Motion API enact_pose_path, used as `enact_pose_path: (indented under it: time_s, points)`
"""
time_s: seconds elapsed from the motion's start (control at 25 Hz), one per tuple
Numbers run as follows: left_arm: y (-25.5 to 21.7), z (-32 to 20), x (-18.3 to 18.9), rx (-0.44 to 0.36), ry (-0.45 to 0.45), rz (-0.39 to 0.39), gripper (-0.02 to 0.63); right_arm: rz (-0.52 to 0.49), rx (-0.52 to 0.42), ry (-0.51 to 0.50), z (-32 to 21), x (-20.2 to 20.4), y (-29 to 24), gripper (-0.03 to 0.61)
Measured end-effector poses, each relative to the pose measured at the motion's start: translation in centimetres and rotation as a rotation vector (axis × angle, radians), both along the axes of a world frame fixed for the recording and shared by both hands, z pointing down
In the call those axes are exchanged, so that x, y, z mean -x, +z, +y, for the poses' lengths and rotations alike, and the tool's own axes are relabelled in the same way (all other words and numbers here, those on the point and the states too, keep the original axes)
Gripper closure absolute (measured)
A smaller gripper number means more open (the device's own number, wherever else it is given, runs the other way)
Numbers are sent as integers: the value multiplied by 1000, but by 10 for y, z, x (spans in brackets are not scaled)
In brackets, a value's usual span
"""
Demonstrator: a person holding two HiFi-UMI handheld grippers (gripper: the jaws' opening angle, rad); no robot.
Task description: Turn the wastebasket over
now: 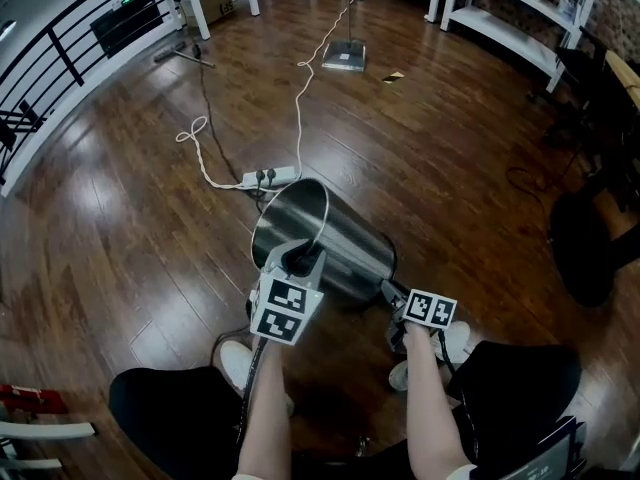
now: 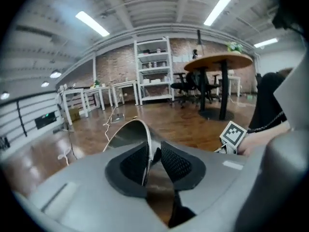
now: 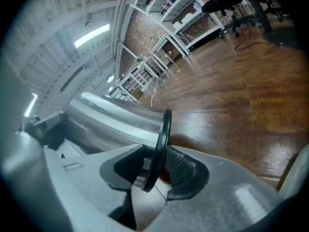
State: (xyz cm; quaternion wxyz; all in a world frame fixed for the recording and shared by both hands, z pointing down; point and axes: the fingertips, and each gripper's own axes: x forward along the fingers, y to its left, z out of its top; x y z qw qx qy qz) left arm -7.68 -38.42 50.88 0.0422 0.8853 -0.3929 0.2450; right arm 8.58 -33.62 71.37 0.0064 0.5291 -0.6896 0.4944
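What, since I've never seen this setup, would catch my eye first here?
A shiny metal wastebasket, tipped sideways, fills the middle of the head view. The left gripper clamps its open rim, the right gripper its black base ring. Beyond it, a white power strip lies on the wooden floor.

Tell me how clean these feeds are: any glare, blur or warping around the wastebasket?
Head view: dim, dark bent corners, bright sheen on the wastebasket. Left gripper view: heavy fisheye, ceiling lights blown out, rim fairly sharp. Right gripper view: tilted fisheye, steel wall streaked with glare.
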Motion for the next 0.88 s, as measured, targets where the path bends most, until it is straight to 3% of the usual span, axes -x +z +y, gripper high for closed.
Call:
enact_pose_path:
  time_s: [0.08,0.16,0.24,0.32,0.4,0.48,0.6,0.72,0.88]
  points:
    - [5,11,-33,-67,77,-112,522,24,30,0,6,3,21,469]
    - [9,25,-67,-129,143,-174,532,-29,82,34,13,0,37,586]
    - [12,45,-99,-189,237,-188,559,-94,118,71,19,-6,47,589]
    - [20,64,-122,-218,315,-188,592,-133,93,135,19,-21,43,585]
    - [30,72,-125,-238,289,-196,598,-118,57,230,16,-45,31,584]
    - [46,68,-100,-219,196,-203,598,-32,21,294,16,-69,16,584]
    - [59,59,-58,-120,100,-60,598,37,-47,342,13,-88,-12,584]
    - [59,59,-51,-81,94,-7,598,38,-126,321,6,-79,-41,584]
    - [51,62,-43,-80,41,58,576,100,-272,207,-9,-53,-100,573]
